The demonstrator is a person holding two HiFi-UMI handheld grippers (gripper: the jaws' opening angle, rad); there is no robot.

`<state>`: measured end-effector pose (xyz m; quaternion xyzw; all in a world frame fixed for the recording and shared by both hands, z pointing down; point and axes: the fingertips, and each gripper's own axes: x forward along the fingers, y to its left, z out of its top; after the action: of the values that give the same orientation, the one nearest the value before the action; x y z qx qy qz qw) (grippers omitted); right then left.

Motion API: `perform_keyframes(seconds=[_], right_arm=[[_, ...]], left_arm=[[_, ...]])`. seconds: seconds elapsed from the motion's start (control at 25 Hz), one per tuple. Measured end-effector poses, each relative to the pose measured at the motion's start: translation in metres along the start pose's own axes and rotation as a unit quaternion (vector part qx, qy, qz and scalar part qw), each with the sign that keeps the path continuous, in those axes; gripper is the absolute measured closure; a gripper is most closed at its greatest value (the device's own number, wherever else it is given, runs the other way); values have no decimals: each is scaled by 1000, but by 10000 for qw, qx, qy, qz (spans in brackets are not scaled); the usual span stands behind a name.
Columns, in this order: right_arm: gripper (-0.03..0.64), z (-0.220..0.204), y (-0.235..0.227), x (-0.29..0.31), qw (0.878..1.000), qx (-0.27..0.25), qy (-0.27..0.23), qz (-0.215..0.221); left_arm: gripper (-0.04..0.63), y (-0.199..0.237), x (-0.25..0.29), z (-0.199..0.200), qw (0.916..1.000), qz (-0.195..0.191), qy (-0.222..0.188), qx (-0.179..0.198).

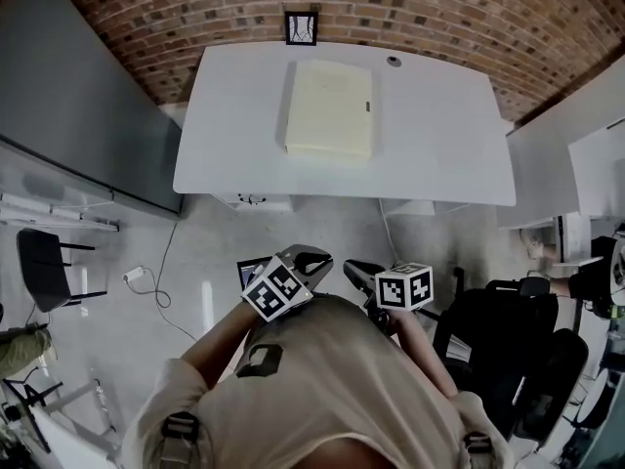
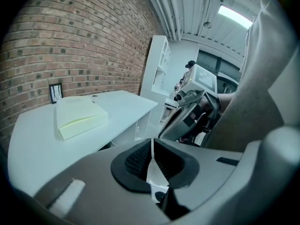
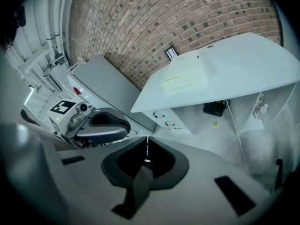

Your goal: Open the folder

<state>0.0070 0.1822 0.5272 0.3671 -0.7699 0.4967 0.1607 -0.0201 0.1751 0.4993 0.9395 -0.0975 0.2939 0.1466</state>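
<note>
A pale yellow folder lies closed on the white table near its back edge; it also shows as a flat yellow pad in the left gripper view and as the folder in the right gripper view. My left gripper and right gripper are both held close to my chest, well short of the table, above the floor. Both are shut with nothing between the jaws. In its own view the left gripper has its tips together, as does the right gripper.
A small framed picture stands against the brick wall behind the table. Black office chairs stand at my right and a dark chair at the left. A cable trails on the floor. Drawer units sit under the table.
</note>
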Motion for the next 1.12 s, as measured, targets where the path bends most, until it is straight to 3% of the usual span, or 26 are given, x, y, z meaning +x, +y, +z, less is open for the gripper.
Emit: perform_keyframes(seconds=[0.6, 1.12], right_arm=[[611, 62, 20, 62, 9982, -501, 215, -231], [611, 93, 5, 85, 9978, -439, 493, -19]], left_arm=[[578, 89, -36, -2, 9993, 233, -262, 127], [578, 130, -34, -1, 9976, 557, -329, -228]])
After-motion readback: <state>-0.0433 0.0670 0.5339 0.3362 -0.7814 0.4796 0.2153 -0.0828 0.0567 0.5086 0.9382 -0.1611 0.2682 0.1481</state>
